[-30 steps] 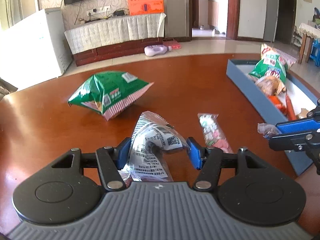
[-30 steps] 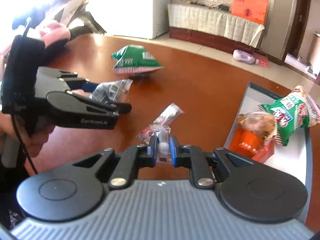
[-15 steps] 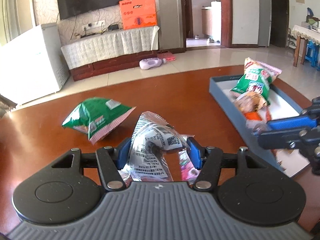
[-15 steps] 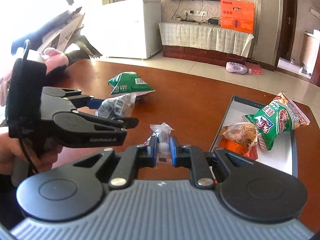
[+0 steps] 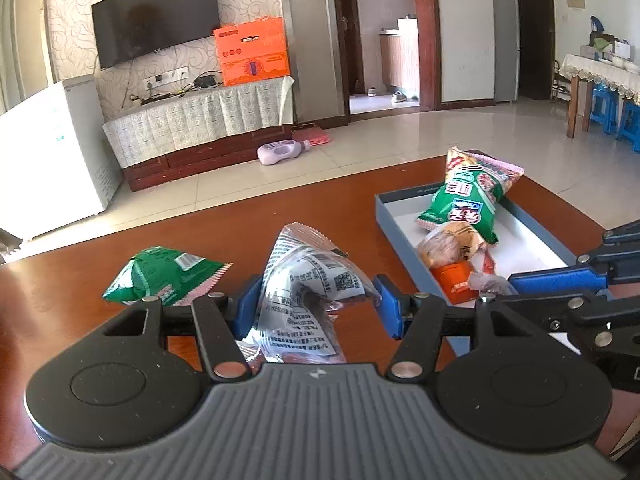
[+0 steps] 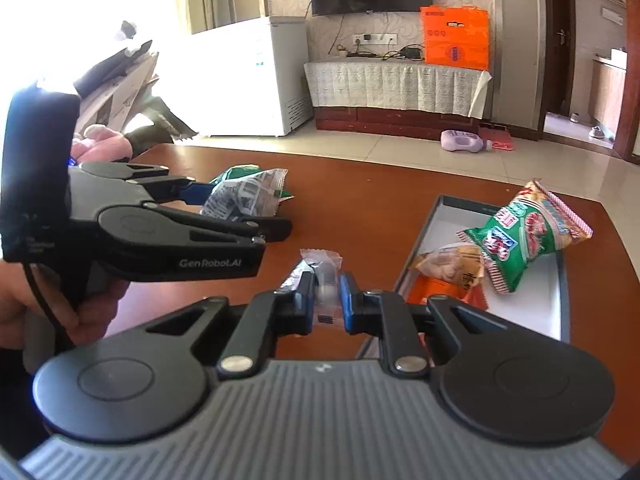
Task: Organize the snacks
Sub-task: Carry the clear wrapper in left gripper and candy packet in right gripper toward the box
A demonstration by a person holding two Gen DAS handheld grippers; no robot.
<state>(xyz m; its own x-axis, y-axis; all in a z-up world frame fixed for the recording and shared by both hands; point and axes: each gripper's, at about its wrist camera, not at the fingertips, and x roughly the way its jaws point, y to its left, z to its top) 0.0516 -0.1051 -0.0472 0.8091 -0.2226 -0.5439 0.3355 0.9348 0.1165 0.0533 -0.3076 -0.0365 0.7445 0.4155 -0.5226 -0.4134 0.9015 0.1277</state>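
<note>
Landmark: blue tray (image 5: 404,236) w/ white floor, on brown bench (image 5: 60,288).
L gripper (image 5: 316,304): fingers about half open, clamped on crinkly silver packet (image 5: 308,292), held off the bench, left of tray.
R gripper (image 6: 325,300): fingers nearly shut, pinching small clear packet (image 6: 322,276), just left of tray's near end.
Loose snack: green bag (image 5: 160,276) on bench, well left of tray, beyond L gripper.
In tray: green-pink bag (image 6: 524,236) tilted over far rim; tan snack pack (image 6: 452,264) against it; orange pack (image 6: 434,294) at near end.
Person: hand (image 6: 96,312) grips L gripper's handle, left of tray.
</note>
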